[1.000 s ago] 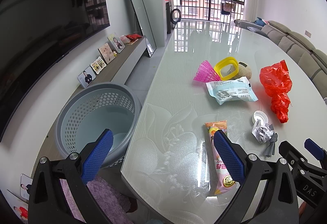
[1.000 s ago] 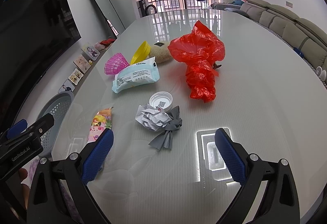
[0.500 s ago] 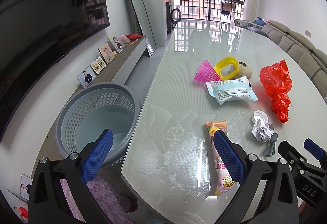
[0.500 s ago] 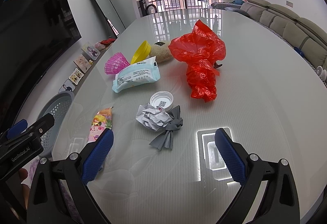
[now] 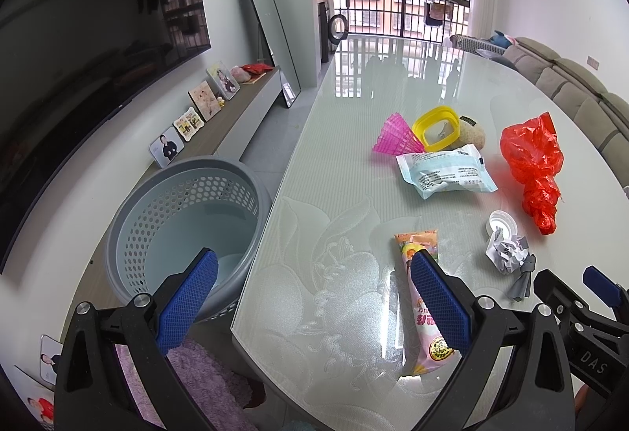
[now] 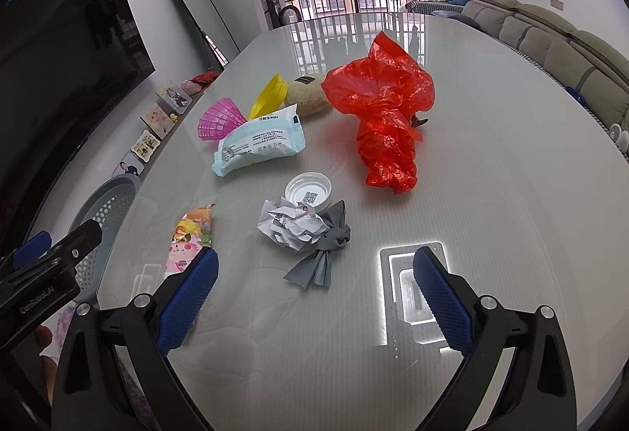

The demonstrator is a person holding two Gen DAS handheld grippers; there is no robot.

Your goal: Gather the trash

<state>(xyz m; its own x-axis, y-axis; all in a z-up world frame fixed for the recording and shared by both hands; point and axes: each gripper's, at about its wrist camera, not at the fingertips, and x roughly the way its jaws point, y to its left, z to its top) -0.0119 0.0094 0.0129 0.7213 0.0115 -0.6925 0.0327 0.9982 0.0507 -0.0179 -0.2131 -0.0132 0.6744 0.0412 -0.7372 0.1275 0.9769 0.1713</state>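
Note:
Trash lies scattered on a glossy white table: a pink snack wrapper, a crumpled paper ball, a grey knotted scrap, a white cap, a pale blue wipes pack, a red plastic bag, a pink ribbed cup, and a yellow ring. A grey perforated basket stands on the floor left of the table. My left gripper is open over the table's near edge. My right gripper is open just short of the grey scrap.
A beige sponge-like lump rests behind the yellow ring. A TV and a low console with photo frames line the left wall. A sofa runs along the right. A purple rug lies below the table edge.

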